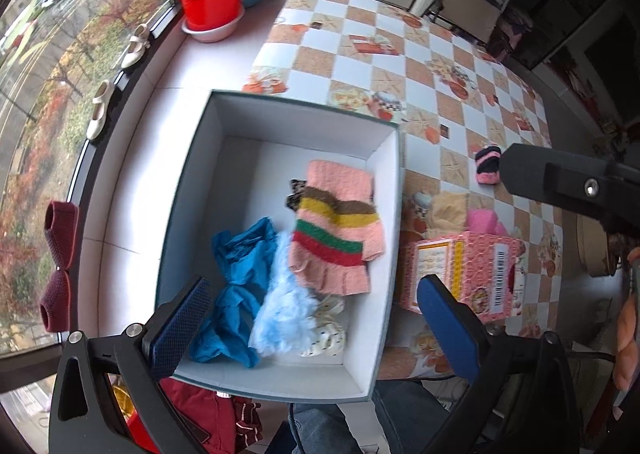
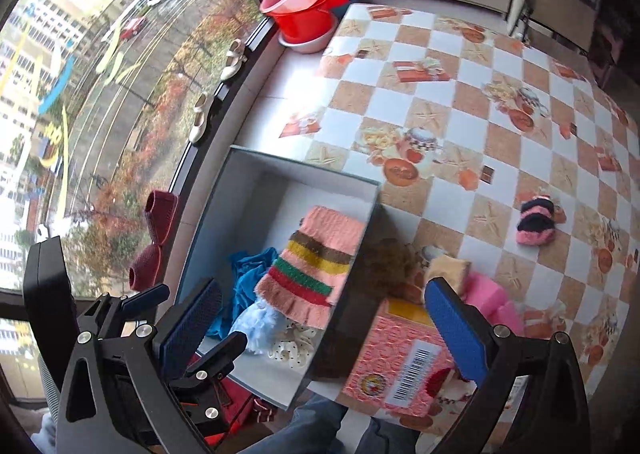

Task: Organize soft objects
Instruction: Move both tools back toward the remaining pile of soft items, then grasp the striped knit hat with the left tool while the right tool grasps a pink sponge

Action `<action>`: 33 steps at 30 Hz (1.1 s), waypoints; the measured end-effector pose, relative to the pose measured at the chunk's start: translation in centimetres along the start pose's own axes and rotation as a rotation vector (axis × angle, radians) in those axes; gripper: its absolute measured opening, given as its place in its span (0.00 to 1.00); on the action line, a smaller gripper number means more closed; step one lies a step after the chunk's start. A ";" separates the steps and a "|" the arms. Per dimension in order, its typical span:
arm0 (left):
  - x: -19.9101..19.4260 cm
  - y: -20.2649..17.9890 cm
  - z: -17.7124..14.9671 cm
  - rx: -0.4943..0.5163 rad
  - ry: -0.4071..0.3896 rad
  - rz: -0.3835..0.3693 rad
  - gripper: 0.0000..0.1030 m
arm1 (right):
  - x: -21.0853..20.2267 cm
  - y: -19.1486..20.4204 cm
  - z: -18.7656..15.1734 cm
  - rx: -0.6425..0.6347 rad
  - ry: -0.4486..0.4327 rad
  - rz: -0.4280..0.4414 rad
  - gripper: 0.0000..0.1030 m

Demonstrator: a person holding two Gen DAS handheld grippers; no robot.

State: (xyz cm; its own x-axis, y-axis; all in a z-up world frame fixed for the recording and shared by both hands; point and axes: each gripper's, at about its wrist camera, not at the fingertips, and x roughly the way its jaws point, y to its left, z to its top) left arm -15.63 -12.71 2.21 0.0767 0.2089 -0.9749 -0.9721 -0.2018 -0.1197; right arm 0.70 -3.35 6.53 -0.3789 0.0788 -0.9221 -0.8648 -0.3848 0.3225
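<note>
Left wrist view: both grippers, left (image 1: pixel 312 306) and right (image 2: pixel 324 310), hover with fingers apart over the white cardboard box (image 1: pixel 390 190), where the pink striped knitted glove (image 1: pixel 336 228) lies, perhaps atop a blue cloth (image 1: pixel 240 286).

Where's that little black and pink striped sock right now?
The black and pink sock lies alone on the checkered tablecloth, out to the right of the white box and beyond the pink carton, in both views.
</note>
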 end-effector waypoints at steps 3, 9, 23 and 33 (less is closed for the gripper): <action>0.2 -2.1 0.7 0.045 0.011 -0.013 1.00 | -1.0 -2.8 -0.4 0.059 -0.011 0.003 0.99; 1.6 -6.5 1.5 0.139 0.049 -0.028 1.00 | -2.5 -9.8 -2.6 0.201 -0.016 -0.019 0.99; 5.4 -14.8 5.1 0.229 0.147 -0.033 1.00 | 0.9 -23.4 -7.9 0.489 0.084 -0.032 0.99; 11.3 -18.7 9.4 0.297 0.306 0.034 1.00 | 6.8 -23.7 -8.2 0.342 0.199 -0.036 0.99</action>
State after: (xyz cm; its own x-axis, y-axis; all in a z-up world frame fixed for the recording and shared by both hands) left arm 1.34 2.45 -4.84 0.0618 -0.0955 -0.9935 -0.9934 0.0901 -0.0704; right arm 21.31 -1.22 -9.09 -0.3044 -0.1063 -0.9466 -0.9488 -0.0541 0.3112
